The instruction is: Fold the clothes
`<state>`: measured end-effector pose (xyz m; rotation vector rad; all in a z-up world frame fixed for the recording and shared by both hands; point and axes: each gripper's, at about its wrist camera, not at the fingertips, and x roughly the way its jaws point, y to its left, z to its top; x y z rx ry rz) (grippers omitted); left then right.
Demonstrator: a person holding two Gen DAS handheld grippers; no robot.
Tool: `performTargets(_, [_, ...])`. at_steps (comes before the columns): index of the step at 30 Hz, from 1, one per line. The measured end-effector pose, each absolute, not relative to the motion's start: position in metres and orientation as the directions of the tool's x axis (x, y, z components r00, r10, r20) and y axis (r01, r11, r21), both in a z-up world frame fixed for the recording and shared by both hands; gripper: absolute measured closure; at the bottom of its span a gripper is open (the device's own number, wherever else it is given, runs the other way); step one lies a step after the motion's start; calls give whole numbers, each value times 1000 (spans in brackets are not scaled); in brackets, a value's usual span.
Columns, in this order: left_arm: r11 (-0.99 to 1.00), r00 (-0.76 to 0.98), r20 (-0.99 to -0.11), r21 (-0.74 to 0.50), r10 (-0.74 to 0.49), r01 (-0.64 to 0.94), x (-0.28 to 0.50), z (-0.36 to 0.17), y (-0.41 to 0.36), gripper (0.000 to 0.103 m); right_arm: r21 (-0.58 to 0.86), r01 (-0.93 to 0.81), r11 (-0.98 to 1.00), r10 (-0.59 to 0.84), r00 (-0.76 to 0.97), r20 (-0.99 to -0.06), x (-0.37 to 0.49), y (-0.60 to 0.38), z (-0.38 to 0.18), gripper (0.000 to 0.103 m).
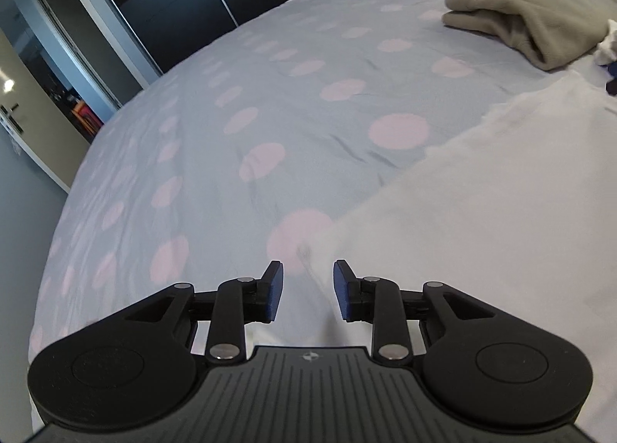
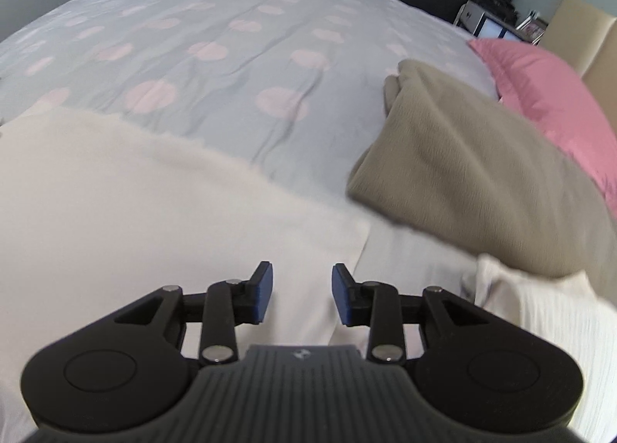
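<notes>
While both grippers are hovering over the bed, neither is gripping anything: left gripper (image 1: 308, 290) fingers are sitting spread, right gripper (image 2: 302, 294) fingers likewise. White garment (image 1: 482, 219) is lying flat under and right of the left fingers, its edge running between them. Same white garment (image 2: 135, 203) is spreading under and left of the right fingers. Folded olive cloth (image 2: 474, 176) is sitting ahead-right, overlapping a white ribbed piece (image 2: 540, 311). Pink pillow (image 2: 551, 95) is lying beyond on the dotted duvet (image 1: 239, 103).
</notes>
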<state>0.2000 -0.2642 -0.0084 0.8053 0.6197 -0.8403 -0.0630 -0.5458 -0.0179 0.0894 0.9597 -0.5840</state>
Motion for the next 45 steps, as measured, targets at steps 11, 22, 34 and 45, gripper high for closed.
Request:
performTargets(11, [474,431,-806,217,-406,853,147,1,-202,60,-31,546,838,-338,473,-814,-141,-500,-8,58])
performTargets(22, [419,342,-873,182,-347,889,108,-38,-161,78,115,585,803,-212,460,-862,-196,-483,-32,81])
performTargets(34, [432,332,-895,183,-298,883,110,-59,-163,100,69,631,773,-220,369,-903,-205,-486,-56,103])
performTargets(45, [303,459,-817,365,-348,880,73,-31,-160,70,-2,525,851,-270,434,-859,-213,-467,-33,95])
